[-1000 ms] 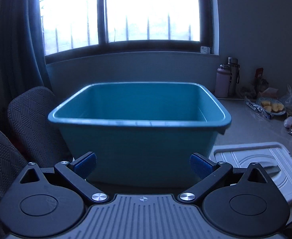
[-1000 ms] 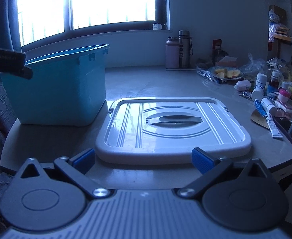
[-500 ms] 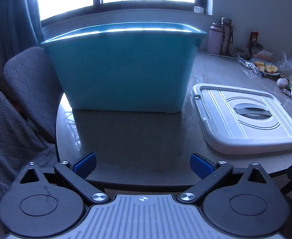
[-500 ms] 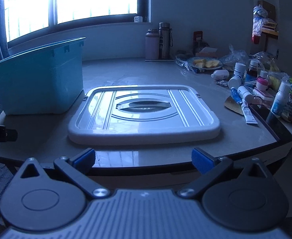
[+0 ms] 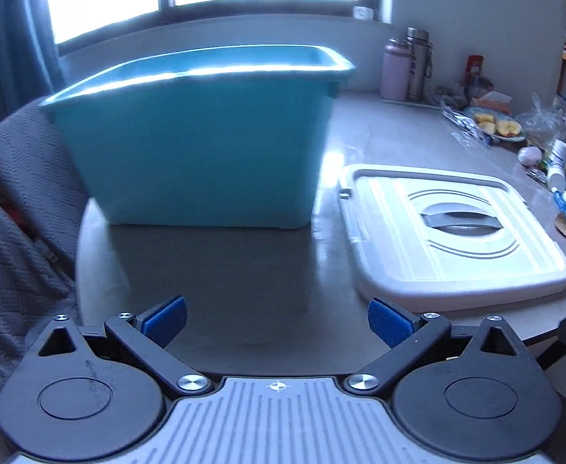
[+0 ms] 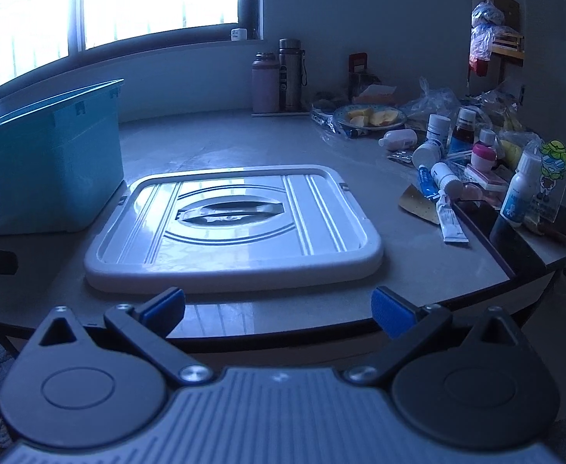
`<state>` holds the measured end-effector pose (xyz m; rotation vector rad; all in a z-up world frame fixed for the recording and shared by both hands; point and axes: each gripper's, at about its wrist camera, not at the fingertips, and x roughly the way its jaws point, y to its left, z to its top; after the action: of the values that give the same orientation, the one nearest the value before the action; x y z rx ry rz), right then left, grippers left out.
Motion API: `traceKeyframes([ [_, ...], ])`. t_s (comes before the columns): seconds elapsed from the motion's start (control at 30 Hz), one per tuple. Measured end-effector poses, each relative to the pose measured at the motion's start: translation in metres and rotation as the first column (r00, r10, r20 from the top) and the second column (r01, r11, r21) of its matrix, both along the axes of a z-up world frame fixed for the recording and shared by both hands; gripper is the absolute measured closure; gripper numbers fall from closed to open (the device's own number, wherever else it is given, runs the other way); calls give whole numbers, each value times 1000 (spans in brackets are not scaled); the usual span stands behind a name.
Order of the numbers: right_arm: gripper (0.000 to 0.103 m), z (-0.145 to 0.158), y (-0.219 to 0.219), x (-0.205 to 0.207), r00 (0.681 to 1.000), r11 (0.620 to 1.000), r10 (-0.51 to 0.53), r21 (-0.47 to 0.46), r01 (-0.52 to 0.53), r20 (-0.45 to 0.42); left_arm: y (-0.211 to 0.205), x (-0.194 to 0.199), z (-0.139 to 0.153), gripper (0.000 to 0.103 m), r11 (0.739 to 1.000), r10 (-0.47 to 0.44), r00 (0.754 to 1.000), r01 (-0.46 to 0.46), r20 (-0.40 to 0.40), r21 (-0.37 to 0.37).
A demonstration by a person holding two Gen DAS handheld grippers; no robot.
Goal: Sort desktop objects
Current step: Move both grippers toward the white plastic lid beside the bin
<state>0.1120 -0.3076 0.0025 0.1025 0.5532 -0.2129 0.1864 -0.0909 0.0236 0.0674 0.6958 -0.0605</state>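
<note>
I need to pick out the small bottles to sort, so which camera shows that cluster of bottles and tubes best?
The right wrist view: the cluster of bottles and tubes sits unobstructed, items distinguishable. The left wrist view catches only part of it, squeezed against the right edge.

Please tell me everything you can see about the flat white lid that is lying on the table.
The flat white plastic lid is rectangular with rounded corners, a raised rim, ribbed lines and a recessed grey handle in its middle. It lies flat on the round grey table, top side up, just right of the teal plastic bin. Neither open gripper touches it.
</note>
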Motion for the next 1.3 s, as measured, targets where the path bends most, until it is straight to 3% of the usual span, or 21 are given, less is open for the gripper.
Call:
traceKeyframes([
  [0.5, 0, 6, -41, 44, 1000, 1000, 10, -17, -11, -23, -50, 42, -11, 2, 1000, 2, 998, -4, -58, -26],
  [0.93, 0, -4, -82, 111, 995, 998, 54, 23, -52, -83, -91, 104, -22, 2, 1000, 27, 991, -28, -134, -7],
  [1.3, 0, -14, -102, 167, 983, 996, 89, 42, -83, -163, -100, 151, -37, 2, 999, 50, 973, -47, -224, 15],
])
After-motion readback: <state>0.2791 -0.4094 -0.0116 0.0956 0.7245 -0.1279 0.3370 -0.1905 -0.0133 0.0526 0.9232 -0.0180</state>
